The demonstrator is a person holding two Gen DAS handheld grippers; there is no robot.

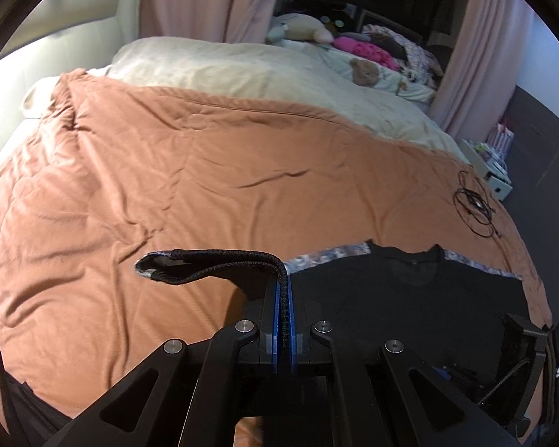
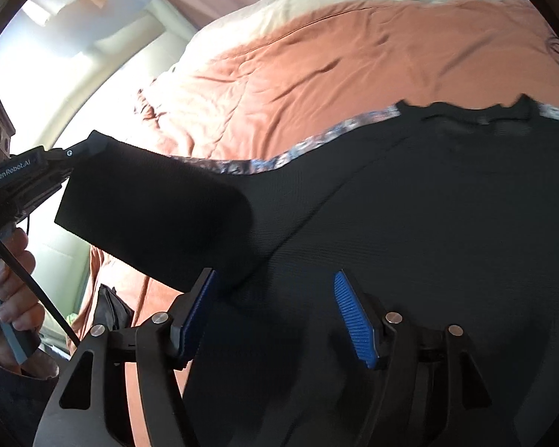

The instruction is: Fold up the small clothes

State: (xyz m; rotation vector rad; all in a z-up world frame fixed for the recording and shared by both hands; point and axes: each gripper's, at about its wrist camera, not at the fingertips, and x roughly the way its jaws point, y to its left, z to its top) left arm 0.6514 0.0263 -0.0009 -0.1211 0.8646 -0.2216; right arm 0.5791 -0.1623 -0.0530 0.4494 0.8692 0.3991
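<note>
Black knit fabric of a T-shirt (image 2: 428, 223) lies spread on a rust-orange duvet (image 1: 167, 171), collar away from both grippers. Left gripper (image 1: 284, 287): jaws clenched on the hem of one sleeve (image 1: 212, 260), which is lifted off the bedding and drapes to the left of the fingertips; in the right wrist view the same sleeve (image 2: 149, 212) hangs from it, with a person's hand (image 2: 7, 287) on the handle. Right gripper (image 2: 275, 313): released, blue pads (image 2: 354, 320) standing apart above the shirt body, nothing between them. Beyond the left gripper, a coiled black cable (image 1: 473, 201) rests on the duvet.
</note>
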